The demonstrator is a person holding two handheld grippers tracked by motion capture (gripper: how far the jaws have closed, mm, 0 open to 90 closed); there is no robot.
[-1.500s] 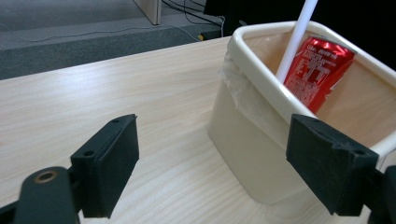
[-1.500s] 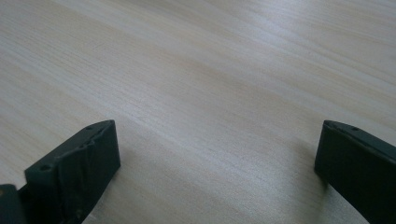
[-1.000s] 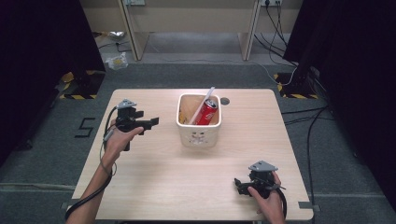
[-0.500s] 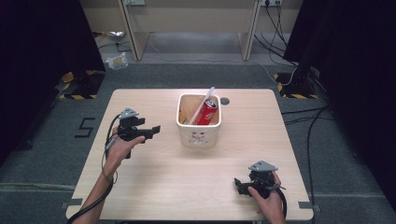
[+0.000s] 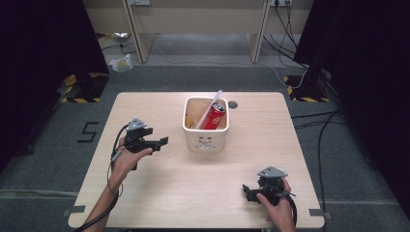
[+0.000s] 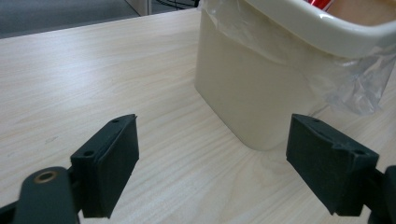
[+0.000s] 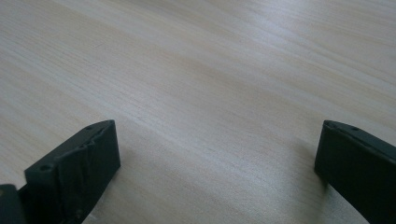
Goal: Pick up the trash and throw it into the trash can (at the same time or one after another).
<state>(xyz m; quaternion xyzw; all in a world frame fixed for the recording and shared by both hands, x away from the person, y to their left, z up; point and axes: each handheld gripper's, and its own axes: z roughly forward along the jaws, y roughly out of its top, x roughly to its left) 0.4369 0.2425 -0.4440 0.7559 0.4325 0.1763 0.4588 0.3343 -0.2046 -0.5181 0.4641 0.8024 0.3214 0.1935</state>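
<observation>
A cream plastic bin (image 5: 205,137) lined with a clear bag stands mid-table, holding a red soda can (image 5: 214,116) and a white straw-like stick (image 5: 209,108). My left gripper (image 5: 163,141) hovers just left of the bin, jaws pointing at it, open and empty. In the left gripper view the bin wall (image 6: 252,88) rises close ahead between the jaws, with the bag's edge (image 6: 355,88) hanging over it. Near the table's front right, my right gripper (image 5: 245,192) rests low over bare wood, open, nothing between its jaws.
The light wooden table (image 5: 159,193) has a small dark hole (image 5: 233,104) behind the bin. Grey floor surrounds it, with cables at the right, a crumpled bag (image 5: 119,63) at the back left and a wooden desk frame behind.
My left gripper has drawn back toward the person and slightly lower, staying open. The right gripper has not moved.
</observation>
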